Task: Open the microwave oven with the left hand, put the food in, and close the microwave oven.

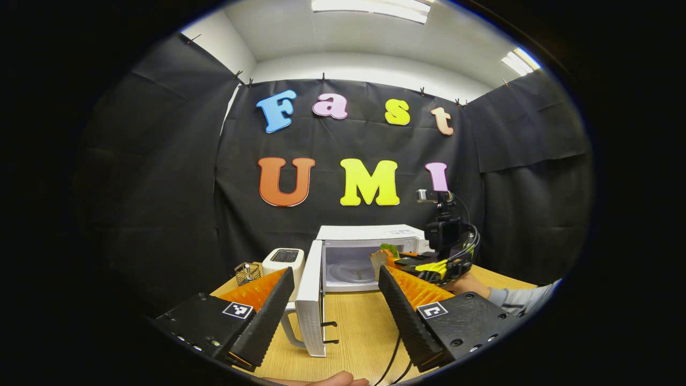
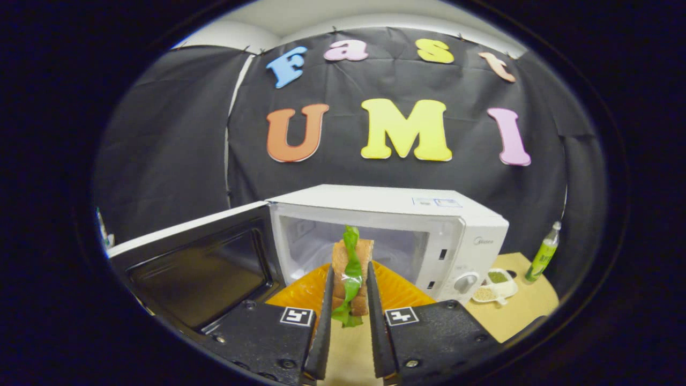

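left gripper (image 1: 335,284): your fingers stand wide apart with nothing between them; they frame the open door and the oven mouth from a little way back over the table.
right gripper (image 2: 348,300): your two fingers are closed on the sandwich, one pressing each flat side. in the left gripper view you see this gripper (image 1: 399,261) farther off at the right of the oven mouth, with your sleeve (image 1: 522,300) behind it.
sandwich (image 2: 351,271): it stands upright between your right fingers, brown bread with a green leaf running down its near edge and hanging out below. it sits right in front of the cavity; whether it has crossed the opening you cannot tell. in the left gripper view it shows at the right edge of the opening (image 1: 387,254).
microwave (image 2: 396,214): white, on the table, cavity open toward you, a round plate (image 1: 351,271) on its floor, dial panel on its right side.
door (image 1: 311,297): swung fully out on the left hinge, seen edge-on from your left gripper with its handle toward you; from your right gripper its dark inner window (image 2: 201,271) faces you.
table (image 1: 359,327): light wood.
toaster (image 1: 284,260): white, just left of the door.
wire basket (image 1: 247,273): beside the toaster, on its left.
bottle (image 2: 542,254): green, upright, right of the microwave.
dish (image 2: 496,287): small, white, two compartments with grains, near the microwave's front right corner.
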The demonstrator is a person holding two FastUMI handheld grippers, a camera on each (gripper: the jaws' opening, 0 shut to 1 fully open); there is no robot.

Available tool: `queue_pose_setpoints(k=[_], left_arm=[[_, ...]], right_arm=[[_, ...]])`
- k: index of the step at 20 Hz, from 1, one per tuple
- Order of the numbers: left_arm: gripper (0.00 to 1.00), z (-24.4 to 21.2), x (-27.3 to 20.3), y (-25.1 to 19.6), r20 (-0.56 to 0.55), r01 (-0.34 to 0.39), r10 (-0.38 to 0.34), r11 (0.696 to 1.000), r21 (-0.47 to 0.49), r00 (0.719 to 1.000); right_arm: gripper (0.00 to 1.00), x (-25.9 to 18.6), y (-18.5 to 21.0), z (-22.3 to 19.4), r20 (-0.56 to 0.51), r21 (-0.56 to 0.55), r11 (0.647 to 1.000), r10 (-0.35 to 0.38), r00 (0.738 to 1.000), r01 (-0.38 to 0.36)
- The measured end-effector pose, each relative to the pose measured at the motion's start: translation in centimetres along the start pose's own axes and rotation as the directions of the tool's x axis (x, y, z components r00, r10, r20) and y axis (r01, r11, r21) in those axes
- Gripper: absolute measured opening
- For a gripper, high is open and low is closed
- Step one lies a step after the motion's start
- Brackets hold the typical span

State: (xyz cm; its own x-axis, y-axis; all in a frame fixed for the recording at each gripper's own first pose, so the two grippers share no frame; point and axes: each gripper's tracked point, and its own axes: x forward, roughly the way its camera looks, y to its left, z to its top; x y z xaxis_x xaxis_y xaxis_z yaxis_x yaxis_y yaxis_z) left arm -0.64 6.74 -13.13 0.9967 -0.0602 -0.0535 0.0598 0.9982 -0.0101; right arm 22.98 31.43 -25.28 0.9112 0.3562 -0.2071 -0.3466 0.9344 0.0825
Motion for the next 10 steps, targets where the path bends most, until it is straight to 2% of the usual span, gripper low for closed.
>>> queue_pose_setpoints(k=[2, 3, 5, 7, 9, 10], left_arm=[[0.95, -0.3, 0.5, 0.4, 0.002, 0.002, -0.002, 1.000, -0.024, 1.000], [0.95, -0.5, 0.9, 0.5, -0.001, -0.002, 0.002, 0.999, -0.032, 1.000], [0.95, -0.9, 1.4, 1.4, -0.013, -0.014, 0.014, 0.999, -0.045, 1.000], [0.95, -1.6, 1.8, 2.2, -0.036, -0.032, 0.030, 0.998, -0.055, 0.999], [0.95, -1.9, 2.2, 3.1, -0.051, -0.052, 0.049, 0.997, -0.055, 0.998], [0.95, -1.9, 2.3, 3.6, -0.052, -0.063, 0.060, 0.997, -0.053, 0.997]], right_arm=[[0.36, 2.6, -0.4, 0.1, 0.048, 0.154, 0.988, -0.034, 0.998, 0.026], [0.36, 3.8, -0.9, -0.1, 0.063, 0.241, 0.970, -0.061, 0.996, 0.044], [0.35, 6.1, -0.9, -0.8, 0.067, 0.404, 0.913, -0.085, 0.994, 0.051], [0.35, 8.3, -1.1, -1.5, 0.061, 0.535, 0.843, -0.104, 0.993, 0.055], [0.35, 10.2, -1.8, -1.3, 0.095, 0.623, 0.781, -0.141, 0.985, 0.052], [0.35, 11.1, -2.2, -1.0, 0.108, 0.644, 0.763, -0.161, 0.981, 0.054]])
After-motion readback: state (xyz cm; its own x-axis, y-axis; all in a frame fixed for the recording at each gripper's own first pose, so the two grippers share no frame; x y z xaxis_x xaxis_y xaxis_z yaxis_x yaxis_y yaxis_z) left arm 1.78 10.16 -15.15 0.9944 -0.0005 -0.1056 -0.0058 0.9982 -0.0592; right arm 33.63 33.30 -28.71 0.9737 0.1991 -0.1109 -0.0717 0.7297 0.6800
